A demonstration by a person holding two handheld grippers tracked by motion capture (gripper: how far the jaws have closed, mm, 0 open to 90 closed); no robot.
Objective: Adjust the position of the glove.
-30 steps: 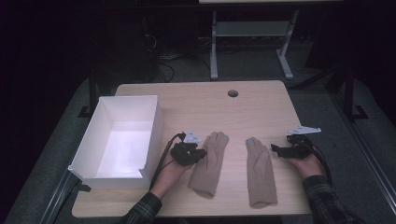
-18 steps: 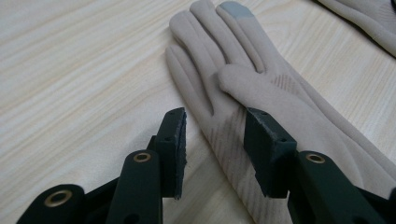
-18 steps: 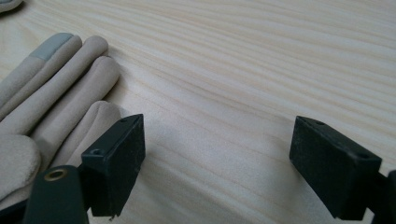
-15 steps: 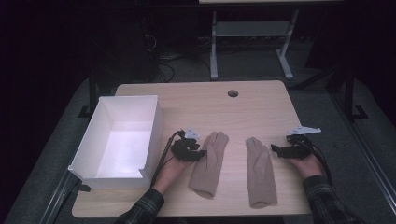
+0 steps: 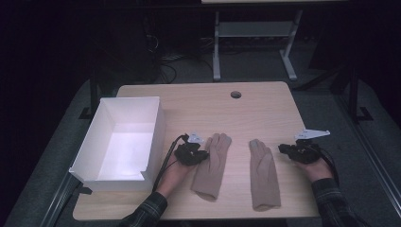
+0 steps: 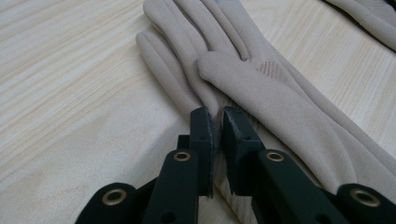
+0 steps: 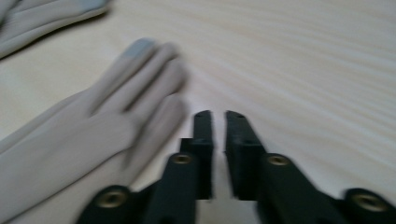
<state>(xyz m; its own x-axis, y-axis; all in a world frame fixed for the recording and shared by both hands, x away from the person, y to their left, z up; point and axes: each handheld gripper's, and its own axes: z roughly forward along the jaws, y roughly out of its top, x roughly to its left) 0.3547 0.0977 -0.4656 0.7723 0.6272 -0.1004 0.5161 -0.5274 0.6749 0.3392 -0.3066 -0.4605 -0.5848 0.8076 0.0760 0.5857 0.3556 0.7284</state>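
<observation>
Gloves are seen from above, laid flat right of the white box (image 5: 127,142): left glove (image 5: 212,165) beside the left gripper (image 5: 204,155), right glove (image 5: 263,172) beside the right gripper (image 5: 282,149). In the left gripper view, jaws have just been closing, apparently pinching the glove's edge. In the right gripper view, jaws have closed on nothing. Nothing is boxed yet.

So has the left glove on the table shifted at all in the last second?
No. In the high view the left glove lies in the same spot between the white box and the right glove, fingers pointing away from the person.
</observation>
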